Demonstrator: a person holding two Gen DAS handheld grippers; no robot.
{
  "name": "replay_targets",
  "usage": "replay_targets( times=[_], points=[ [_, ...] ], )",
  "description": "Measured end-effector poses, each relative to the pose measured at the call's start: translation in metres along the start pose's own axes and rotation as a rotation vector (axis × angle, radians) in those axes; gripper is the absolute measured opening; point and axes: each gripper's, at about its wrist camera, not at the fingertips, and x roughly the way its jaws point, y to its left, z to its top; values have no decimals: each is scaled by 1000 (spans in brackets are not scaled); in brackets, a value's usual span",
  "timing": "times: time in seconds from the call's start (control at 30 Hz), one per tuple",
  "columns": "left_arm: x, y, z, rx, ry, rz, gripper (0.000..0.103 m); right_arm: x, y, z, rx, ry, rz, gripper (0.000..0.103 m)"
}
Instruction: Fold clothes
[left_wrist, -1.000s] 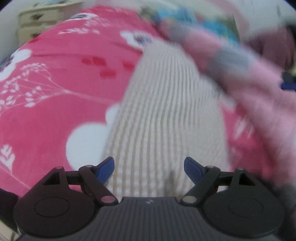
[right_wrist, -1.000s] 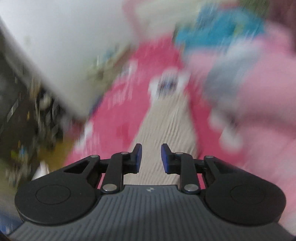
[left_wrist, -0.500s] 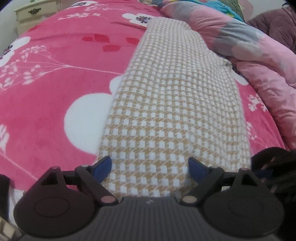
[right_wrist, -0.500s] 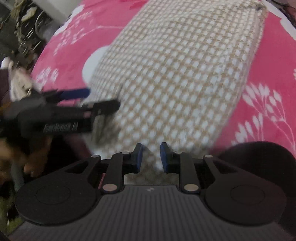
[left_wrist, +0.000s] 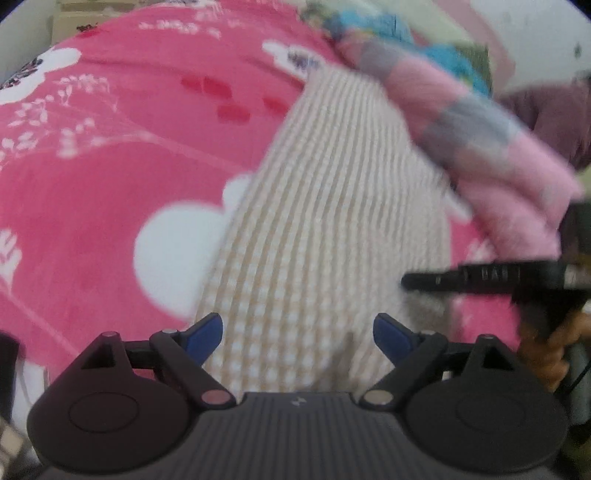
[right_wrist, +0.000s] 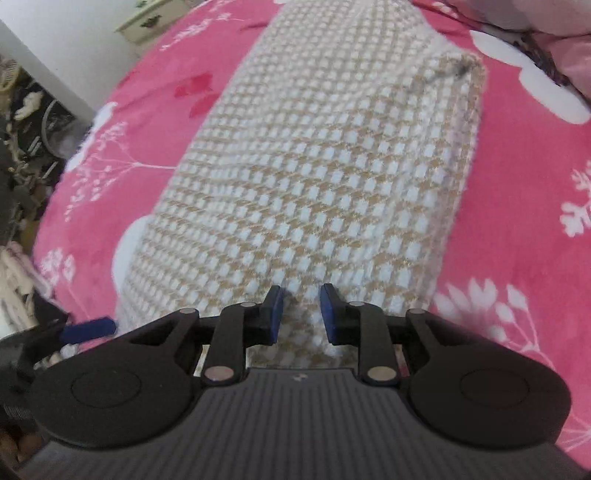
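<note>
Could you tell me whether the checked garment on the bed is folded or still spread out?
Folded: the checked garment lies as a narrow strip on the pink bedspread, with stacked layers showing along its right edge.

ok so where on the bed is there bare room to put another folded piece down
Bare pink bedspread lies on both sides of the folded checked garment: the broader stretch is toward the cream dresser, the narrower one is bordered by the bunched pink and grey quilt. That quilt side is crowded. Both grippers sit at the near edge.
</note>
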Motion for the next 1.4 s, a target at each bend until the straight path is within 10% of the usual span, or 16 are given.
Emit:
replay_targets(
  times=[0.4,0.57,0.8,1.13,1.2,1.4],
  points=[
    [92,-20,137,83,-97,16,87,-31,-106,111,149,-340,140,71],
    [118,-52,144,194,-120,-113,86,21,-155,172,209,-291,245,78],
    [164,-55,125,222,-75,-71,84,90,-168,213,190,-178,461,92],
    [167,-55,110,332,-111,-71,86,138,-146,271,114,-118,689,92],
    [167,-54,110,326,-115,-74,86,138,-142,274,119,-89,684,63],
    [169,-54,109,342,-123,-67,86,109,-119,276,71,-111,670,38]
  ],
)
